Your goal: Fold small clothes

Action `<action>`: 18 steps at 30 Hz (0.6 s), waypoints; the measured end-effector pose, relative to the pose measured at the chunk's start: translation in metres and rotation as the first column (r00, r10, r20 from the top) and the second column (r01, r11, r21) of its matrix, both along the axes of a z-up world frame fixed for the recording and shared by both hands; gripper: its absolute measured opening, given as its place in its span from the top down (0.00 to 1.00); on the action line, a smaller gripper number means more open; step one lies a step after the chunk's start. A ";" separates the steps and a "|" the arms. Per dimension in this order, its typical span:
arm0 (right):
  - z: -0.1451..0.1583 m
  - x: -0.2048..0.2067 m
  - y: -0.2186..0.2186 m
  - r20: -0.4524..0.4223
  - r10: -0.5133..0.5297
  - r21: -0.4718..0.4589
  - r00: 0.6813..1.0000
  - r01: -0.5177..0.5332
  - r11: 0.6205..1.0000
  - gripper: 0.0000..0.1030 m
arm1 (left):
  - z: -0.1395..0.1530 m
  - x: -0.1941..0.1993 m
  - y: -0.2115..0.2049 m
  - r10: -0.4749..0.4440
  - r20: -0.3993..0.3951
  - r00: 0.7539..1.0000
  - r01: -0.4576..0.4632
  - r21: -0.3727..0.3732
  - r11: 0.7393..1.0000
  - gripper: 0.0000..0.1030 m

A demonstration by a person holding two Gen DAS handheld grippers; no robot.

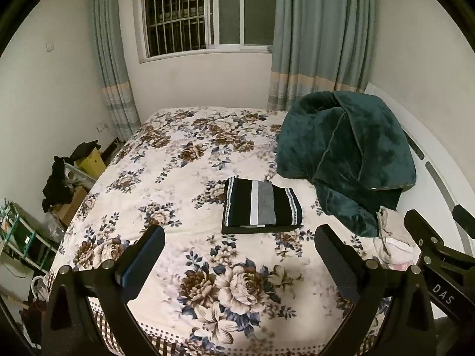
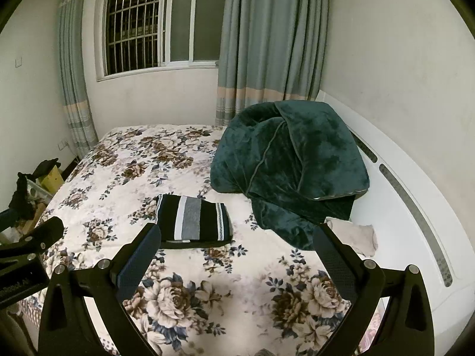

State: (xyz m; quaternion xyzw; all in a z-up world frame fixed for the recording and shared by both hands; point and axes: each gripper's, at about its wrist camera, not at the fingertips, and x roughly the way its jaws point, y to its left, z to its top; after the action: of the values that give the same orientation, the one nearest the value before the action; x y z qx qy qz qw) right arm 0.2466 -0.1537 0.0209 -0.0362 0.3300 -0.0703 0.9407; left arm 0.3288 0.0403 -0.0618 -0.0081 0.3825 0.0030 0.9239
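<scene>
A folded striped garment (image 1: 261, 206), black with white and grey bands, lies flat on the floral bed sheet (image 1: 190, 160); it also shows in the right wrist view (image 2: 194, 218). My left gripper (image 1: 239, 234) is open and empty, held above the sheet just in front of the garment. My right gripper (image 2: 236, 231) is open and empty, its left finger close to the garment's near edge. A crumpled pale garment (image 1: 392, 234) lies by the blanket, also in the right wrist view (image 2: 354, 234). Each gripper appears at the edge of the other's view.
A heaped dark green blanket (image 1: 344, 154) sits at the right of the bed, against the white headboard (image 2: 415, 213). Boxes, dark clothes and a shelf (image 1: 59, 190) crowd the floor to the left. A window and curtains are behind.
</scene>
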 end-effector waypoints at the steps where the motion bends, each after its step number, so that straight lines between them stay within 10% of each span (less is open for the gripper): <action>1: 0.000 0.001 0.000 -0.001 0.002 -0.002 1.000 -0.002 1.000 0.00 | -0.001 0.000 0.000 0.003 0.000 1.000 -0.003 -0.001 1.000 0.00; 18: 0.004 0.010 -0.002 -0.004 0.019 0.007 1.000 -0.019 1.000 0.00 | 0.003 0.000 0.000 0.006 -0.003 1.000 -0.006 0.001 1.000 0.00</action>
State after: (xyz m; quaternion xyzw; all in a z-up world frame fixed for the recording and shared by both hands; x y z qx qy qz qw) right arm 0.2564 -0.1561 0.0245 -0.0361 0.3318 -0.0600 0.9407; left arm 0.3289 0.0401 -0.0592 -0.0090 0.3837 0.0060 0.9234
